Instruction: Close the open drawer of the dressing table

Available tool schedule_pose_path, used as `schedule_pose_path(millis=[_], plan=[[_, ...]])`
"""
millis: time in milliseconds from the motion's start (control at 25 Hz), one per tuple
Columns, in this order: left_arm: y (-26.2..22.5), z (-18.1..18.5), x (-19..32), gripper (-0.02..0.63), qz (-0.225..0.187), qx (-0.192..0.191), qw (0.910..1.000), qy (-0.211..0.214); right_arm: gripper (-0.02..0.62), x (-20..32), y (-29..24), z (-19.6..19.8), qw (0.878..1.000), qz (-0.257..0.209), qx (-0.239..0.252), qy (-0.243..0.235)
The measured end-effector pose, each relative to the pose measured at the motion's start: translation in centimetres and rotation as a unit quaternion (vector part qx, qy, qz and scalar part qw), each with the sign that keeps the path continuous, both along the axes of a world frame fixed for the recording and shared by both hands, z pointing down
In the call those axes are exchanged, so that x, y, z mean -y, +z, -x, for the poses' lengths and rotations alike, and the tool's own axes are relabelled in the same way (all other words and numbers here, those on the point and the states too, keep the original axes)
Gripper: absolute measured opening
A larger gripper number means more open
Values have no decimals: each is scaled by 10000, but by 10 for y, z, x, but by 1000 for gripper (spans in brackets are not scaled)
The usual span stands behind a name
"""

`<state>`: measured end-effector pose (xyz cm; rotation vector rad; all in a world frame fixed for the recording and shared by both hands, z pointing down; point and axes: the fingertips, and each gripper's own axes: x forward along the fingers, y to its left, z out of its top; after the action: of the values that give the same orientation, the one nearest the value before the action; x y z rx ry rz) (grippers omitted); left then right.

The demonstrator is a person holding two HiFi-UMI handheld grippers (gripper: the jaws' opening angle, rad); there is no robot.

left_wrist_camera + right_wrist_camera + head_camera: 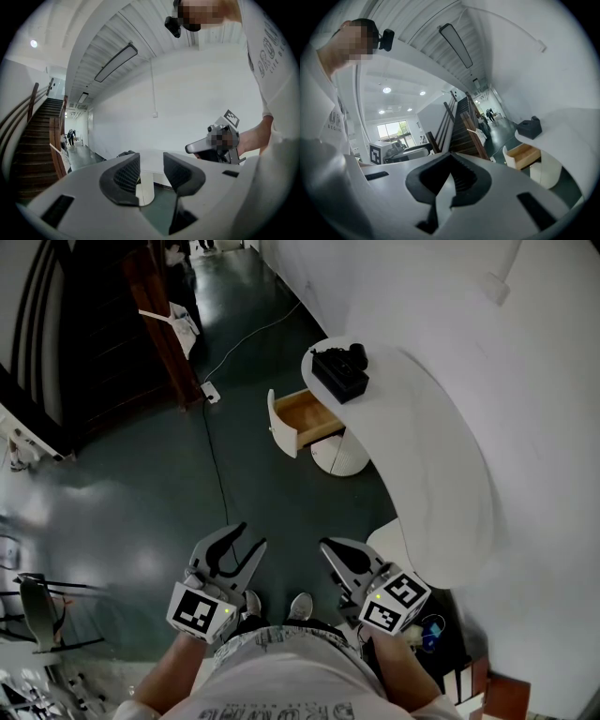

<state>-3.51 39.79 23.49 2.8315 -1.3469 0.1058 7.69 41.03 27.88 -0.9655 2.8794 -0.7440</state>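
Note:
The white curved dressing table (441,456) stands along the right wall. Its wooden drawer (302,416) is pulled out toward the left, white front (279,427) away from the table. The right gripper view shows the same drawer (524,155) ahead at the right. A black box (339,373) sits on the tabletop above it. My left gripper (251,535) is held low near my body, far from the drawer, jaws open and empty (151,168). Beside it my right gripper (328,547) has its fingertips together (450,158), holding nothing.
A dark wooden staircase (141,324) rises at the left. A white cable and socket strip (211,392) lie on the dark floor left of the drawer. A round white pedestal (339,452) stands under the table. A chair frame (37,613) is at lower left.

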Motion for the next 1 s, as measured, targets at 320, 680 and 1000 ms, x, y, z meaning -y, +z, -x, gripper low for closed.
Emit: schedule_pose_path(millis=[320,680,1000], plan=[[1,-13,4,172,25,34,9999,-143,9,5,0,-21,10000,-42,75,49],[2,-24,13,172,41,89,9997,-217,9,9,7,-45,9999,-9,82,138],[1,-26,31,172,-5,41,9998,-205,9,22,7,-52,9999,-16,24,155]])
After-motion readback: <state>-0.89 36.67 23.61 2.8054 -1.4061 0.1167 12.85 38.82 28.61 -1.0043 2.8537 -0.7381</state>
